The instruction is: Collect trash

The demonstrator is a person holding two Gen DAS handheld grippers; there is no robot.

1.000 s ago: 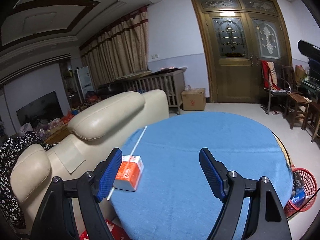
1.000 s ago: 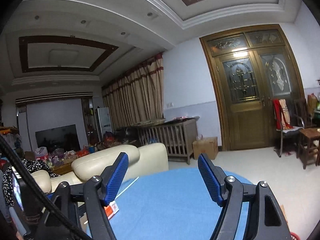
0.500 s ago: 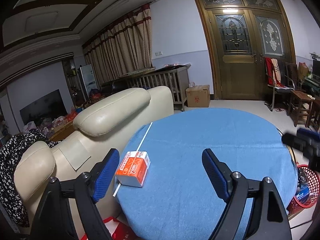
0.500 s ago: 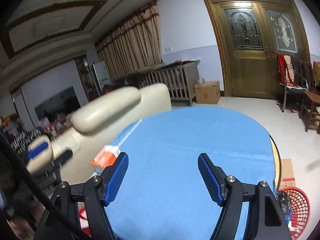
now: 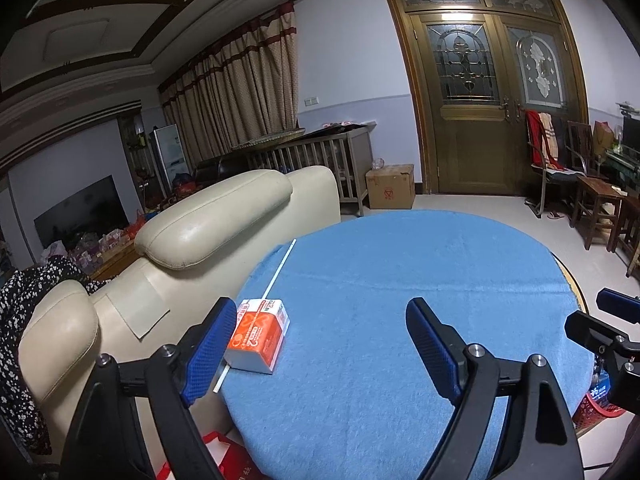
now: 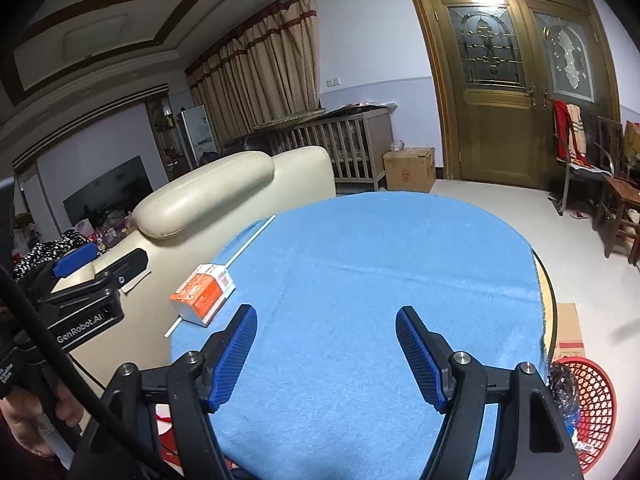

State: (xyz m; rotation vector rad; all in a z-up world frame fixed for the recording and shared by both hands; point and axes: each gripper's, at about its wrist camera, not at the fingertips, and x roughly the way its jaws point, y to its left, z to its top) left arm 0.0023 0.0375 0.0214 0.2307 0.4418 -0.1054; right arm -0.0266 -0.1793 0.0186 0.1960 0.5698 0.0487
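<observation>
Taking the orange-and-white carton [image 5: 259, 335] as the landmark: it lies flat near the left edge of the blue-covered round tabletop [image 5: 420, 280], with a thin white straw-like stick [image 5: 276, 272] running along that edge and passing under or just beside the carton; which of the two cannot be told. The cream leather sofa [image 5: 208, 216] stands left of the carton, off the tabletop. The left tool [image 5: 316, 344] has its jaws spread wide and holds nothing; over the last second its view has swung so that the carton, earlier half hidden behind the left pad [image 5: 208, 350], now sits mostly clear, just right of that pad and inside the jaw gap. That reads as the left tool lining up on the carton, though it has not closed on it. To the right of the carton, the right tool [image 6: 326, 356] has dropped from pointing at the ceiling to looking down over the tabletop; its jaws are also wide apart and empty, and the carton [image 6: 203, 300] lies left of its left pad, outside the gap. Far right of the carton, on the floor past the tabletop's edge, stands a red mesh basket [image 6: 592, 400] with some wrappers in it, probably the place for the trash. The carton looks like the first item to collect, and the left tool is better placed for it.
</observation>
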